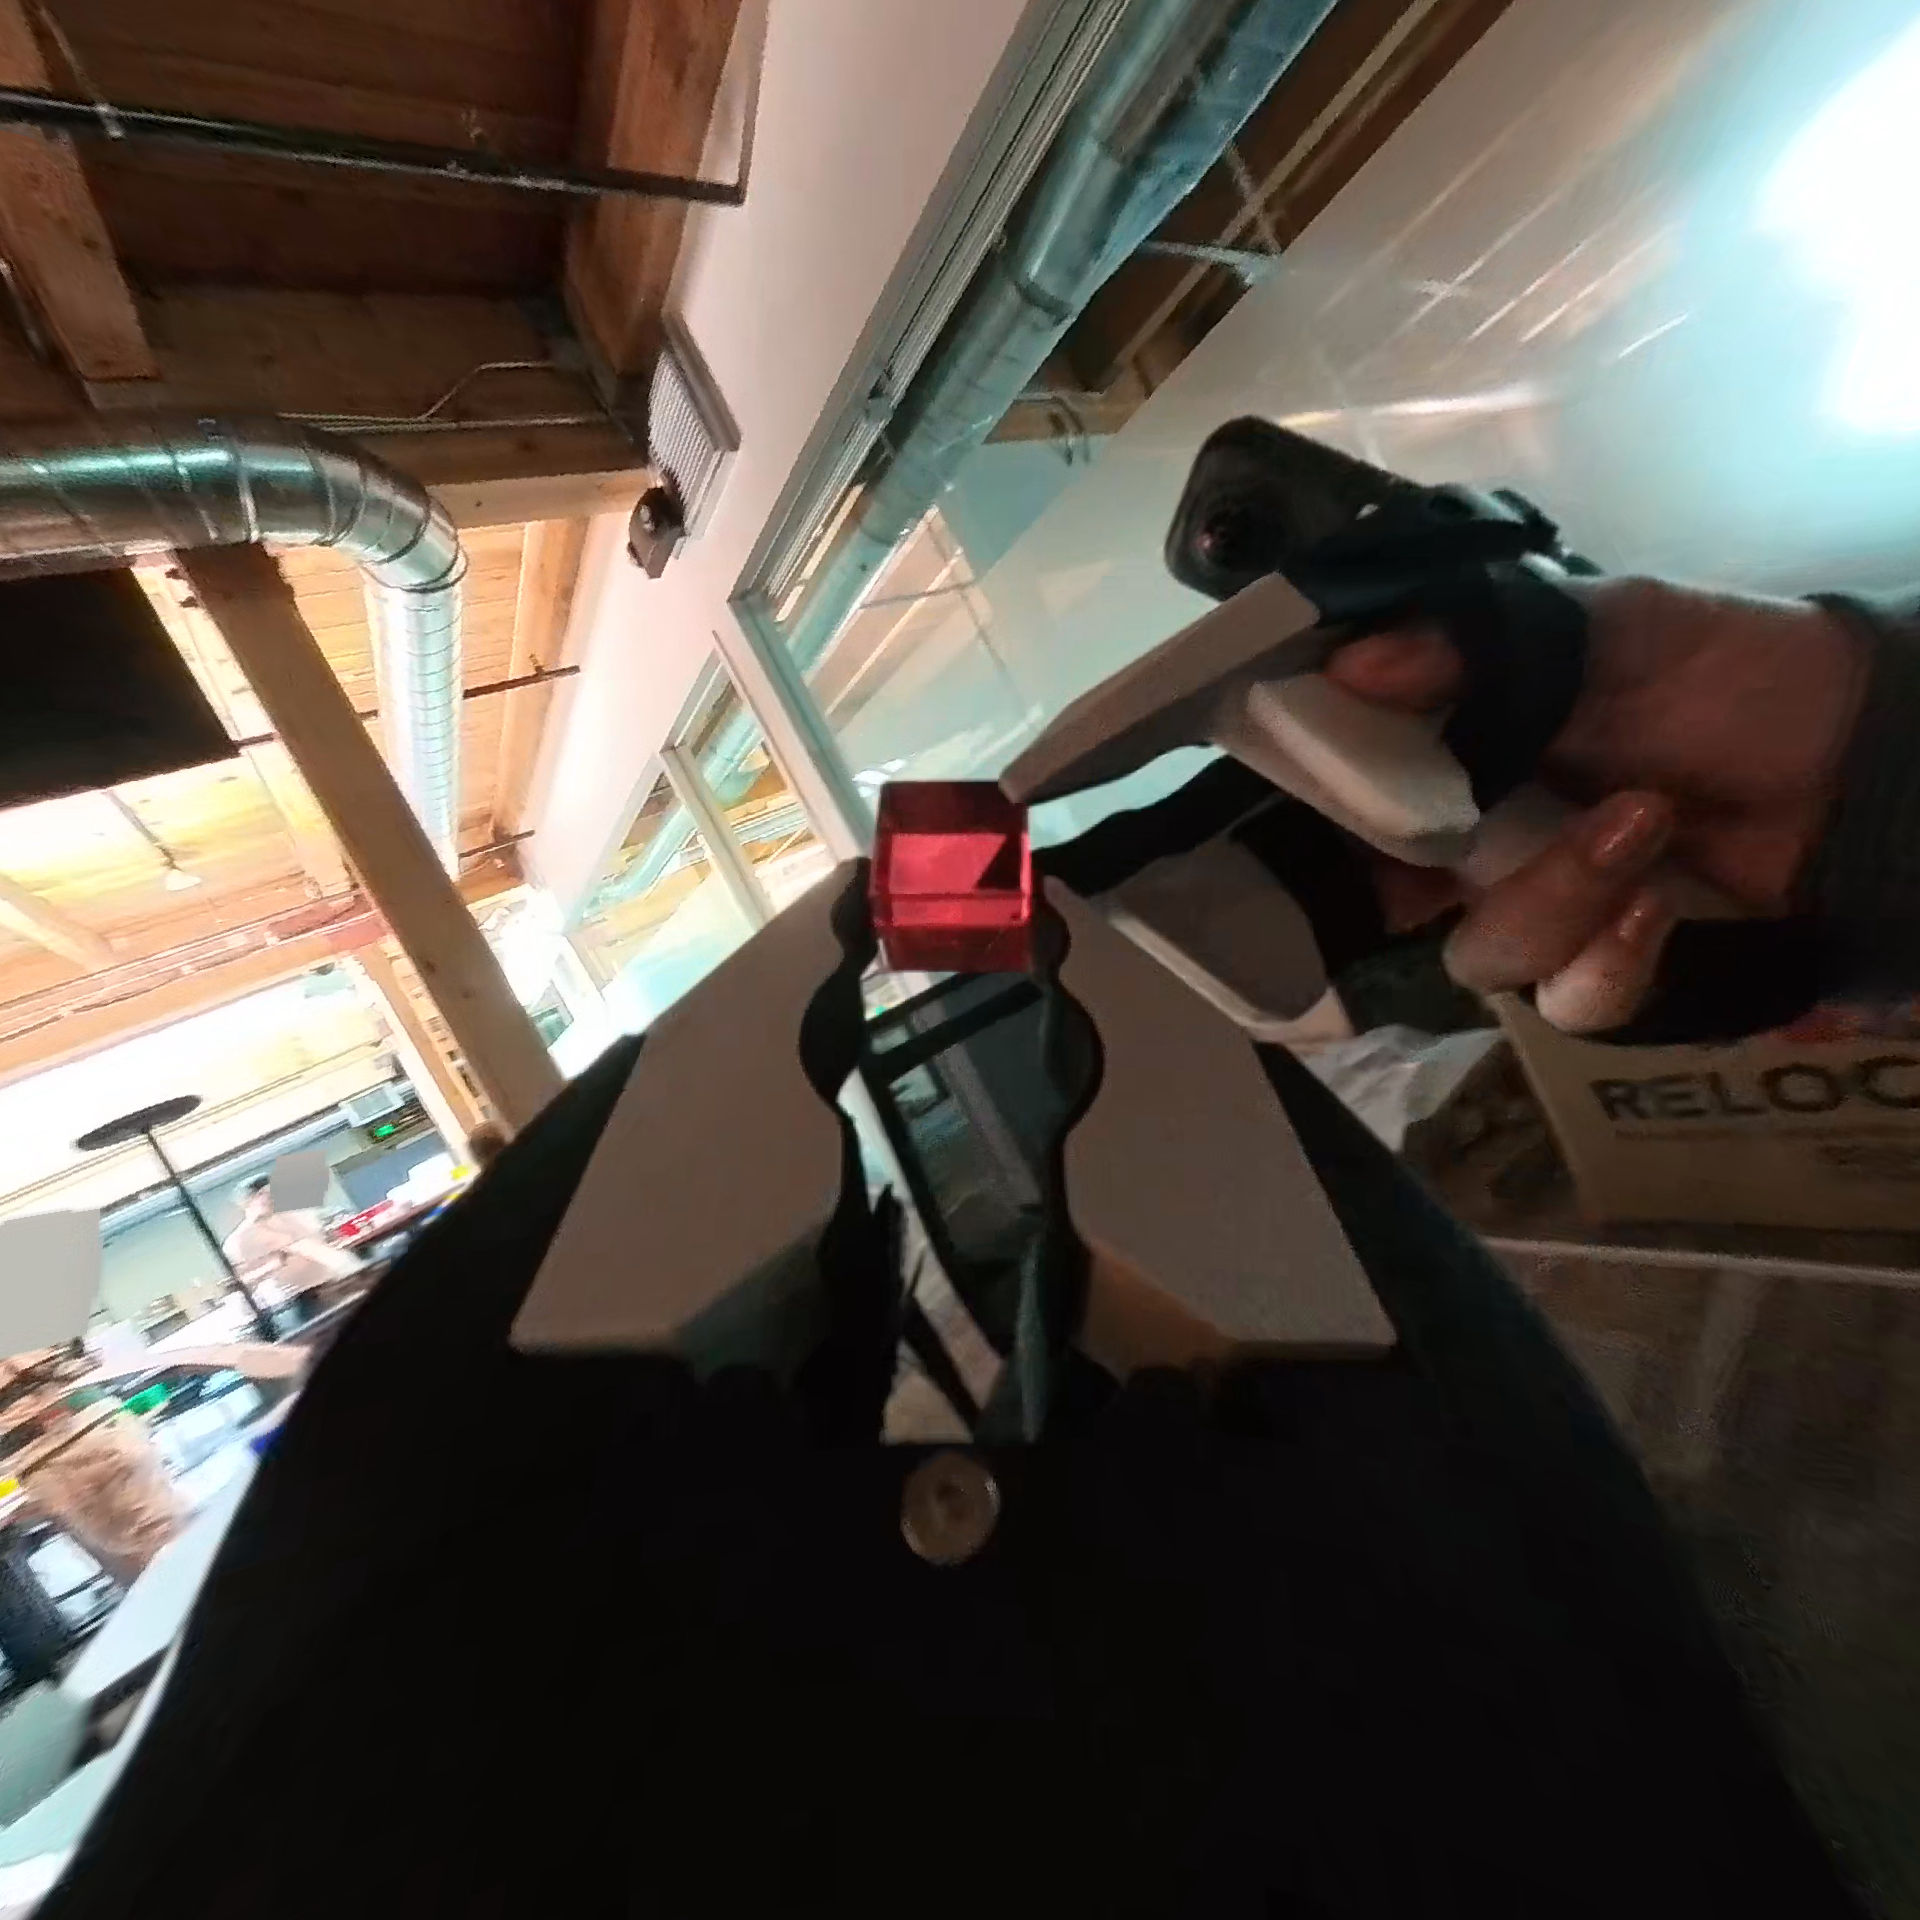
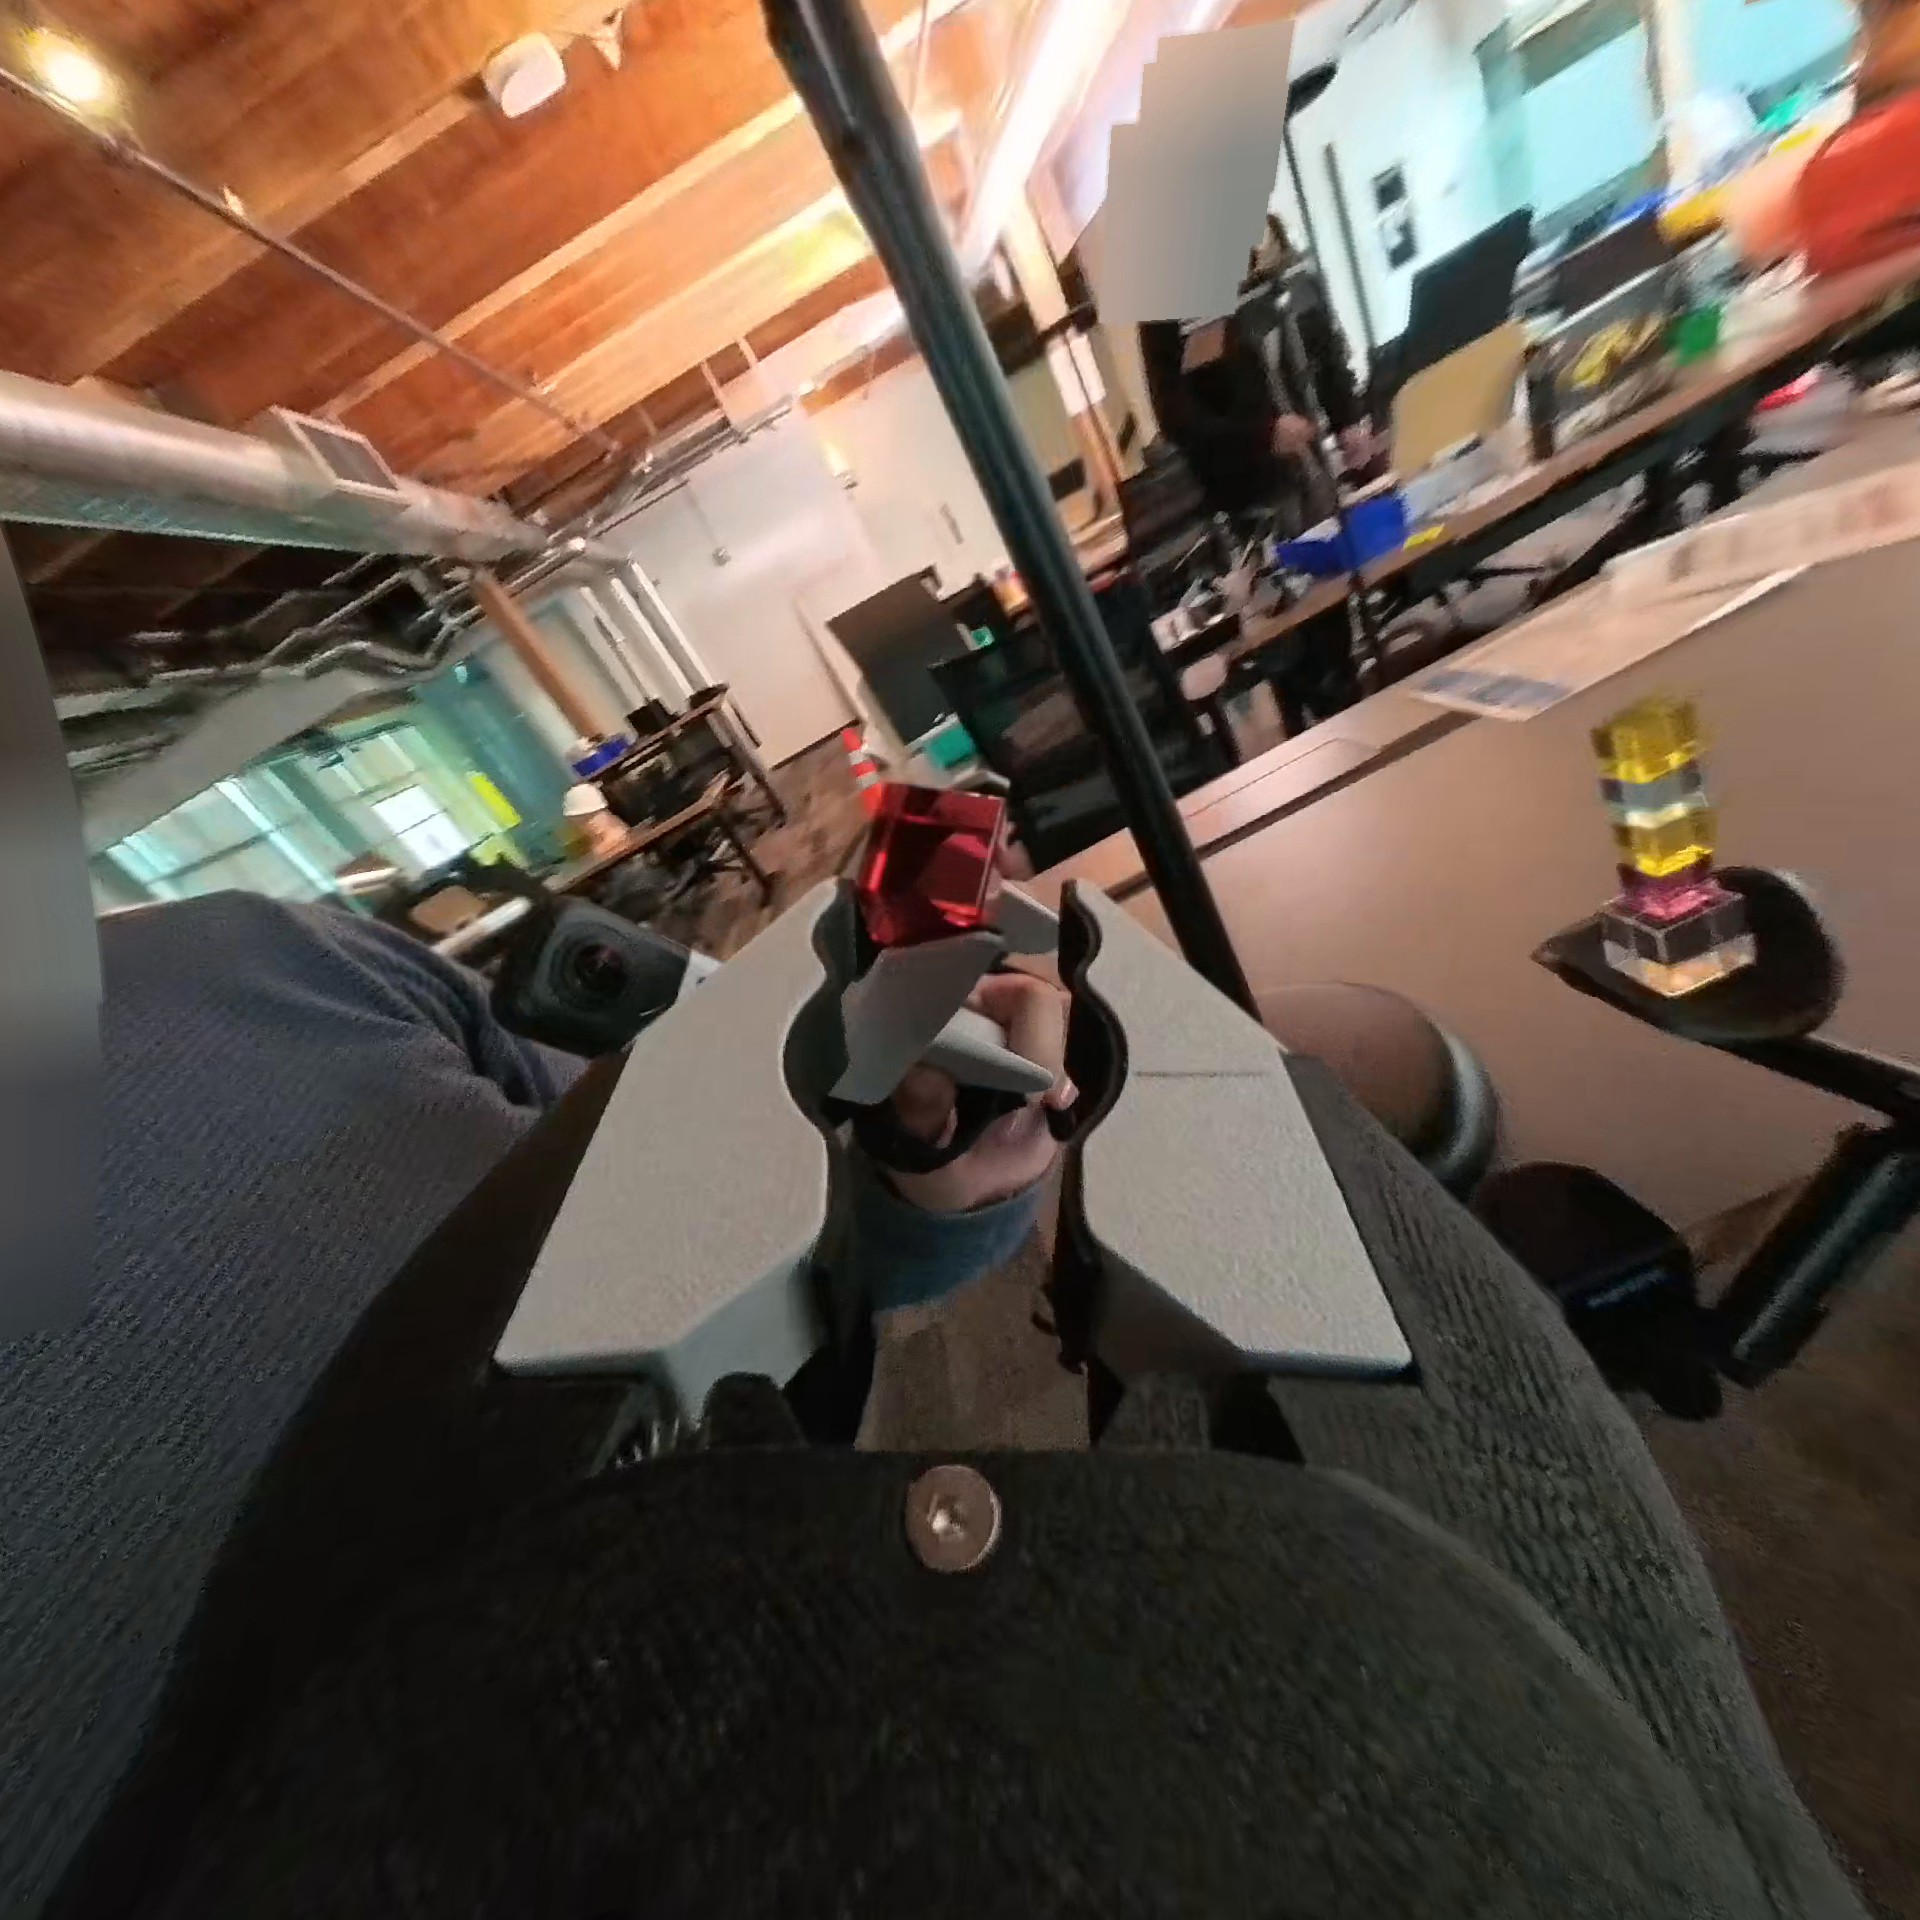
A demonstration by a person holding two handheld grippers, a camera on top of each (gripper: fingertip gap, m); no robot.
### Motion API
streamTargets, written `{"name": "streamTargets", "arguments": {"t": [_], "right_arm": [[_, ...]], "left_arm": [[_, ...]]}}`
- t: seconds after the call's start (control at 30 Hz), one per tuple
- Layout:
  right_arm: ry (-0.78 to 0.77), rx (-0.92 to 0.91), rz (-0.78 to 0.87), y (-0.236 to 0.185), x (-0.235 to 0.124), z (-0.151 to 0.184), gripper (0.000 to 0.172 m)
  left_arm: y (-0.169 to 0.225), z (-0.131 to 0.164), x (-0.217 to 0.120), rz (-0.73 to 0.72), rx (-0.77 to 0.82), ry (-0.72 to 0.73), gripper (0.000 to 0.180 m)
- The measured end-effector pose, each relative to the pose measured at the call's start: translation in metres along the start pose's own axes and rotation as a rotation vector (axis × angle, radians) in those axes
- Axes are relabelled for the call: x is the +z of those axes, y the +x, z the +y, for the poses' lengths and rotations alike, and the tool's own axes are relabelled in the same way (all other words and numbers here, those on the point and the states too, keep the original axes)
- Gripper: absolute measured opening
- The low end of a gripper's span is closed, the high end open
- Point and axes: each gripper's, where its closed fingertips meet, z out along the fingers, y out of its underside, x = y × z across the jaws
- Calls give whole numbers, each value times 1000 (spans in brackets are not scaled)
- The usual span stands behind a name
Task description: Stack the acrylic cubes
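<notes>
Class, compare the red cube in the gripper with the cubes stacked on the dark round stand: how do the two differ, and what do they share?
1. The red cube is single and held in the air between the left gripper fingers; the stacked cubes form a tower on the dark round stand.
2. The red cube sits tilted; the stacked cubes stand roughly upright.
3. One is red; the stack mixes yellow, clear and pink.
Both look like glossy, see-through blocks.

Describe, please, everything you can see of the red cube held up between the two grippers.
The red cube is a see-through, glossy block, like tinted acrylic or glass, with sharp edges and dark reflections inside. It is held in the air, slightly tilted, clamped at the tips of the left gripper, whose fingers press its two opposite sides. The right gripper stands around it with fingers apart; in the left wrist view one of its fingers reaches the cube's upper right corner, but whether it touches is unclear.
</notes>
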Motion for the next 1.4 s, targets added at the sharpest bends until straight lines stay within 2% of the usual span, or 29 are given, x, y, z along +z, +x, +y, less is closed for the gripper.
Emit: {"name": "streamTargets", "arguments": {"t": [0.27, 0.47, 0.57, 0.67, 0.77, 0.87, 0.97, 1.1, 1.3, 1.4], "right_arm": [[-117, 105, -214, 59, 41, -5, 24], [-230, 89, -396, 107, 71, -19, 24], [-256, 40, -436, 143, 86, -38, 24], [-268, -41, -456, 182, 100, -64, 24], [-309, -189, -446, 224, 120, -80, 24], [-382, -307, -511, 249, 143, -84, 23], [-488, -458, -674, 255, 161, -76, 23], [-670, -667, -981, 253, 171, -49, 23], [-931, -799, -1278, 262, 186, -15, 24], [-996, -805, -1385, 263, 188, -5, 23]], "left_arm": [[-48, 60, 10, -140, 174, -128, 27], [-91, 100, 21, -267, 286, -203, 27], [-116, 106, 24, -368, 315, -201, 41], [-145, 117, 20, -478, 305, -296, 51], [-166, 116, 8, -601, 346, -348, 53], [-179, 107, -10, -759, 401, -387, 51], [-179, 104, -25, -883, 427, -439, 50], [-167, 104, -40, -998, 461, -529, 49], [-149, 94, -56, -1133, 489, -612, 49], [-141, 88, -64, -1188, 490, -637, 49]]}}
